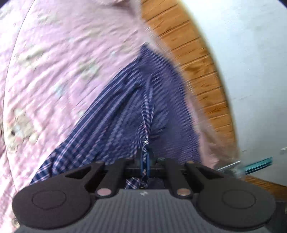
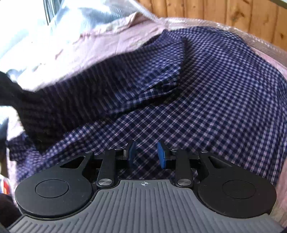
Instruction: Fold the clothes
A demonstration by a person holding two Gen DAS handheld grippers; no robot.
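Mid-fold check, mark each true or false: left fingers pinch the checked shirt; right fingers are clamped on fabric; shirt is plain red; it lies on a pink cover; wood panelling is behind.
1. The left gripper pinches the checked shirt. True.
2. The right gripper is clamped on fabric. False: its fingers stand apart over the shirt.
3. The shirt is plain red. False: navy with a pale check.
4. It lies on a pink cover. True.
5. Wood panelling is behind. True.

A pink bedsheet (image 1: 59,59) printed with pale teddy bears fills the left of the left wrist view. Wooden wall panelling (image 2: 224,14) runs along the top right of the right wrist view. A white wall (image 1: 251,62) occupies the left wrist view's upper right.
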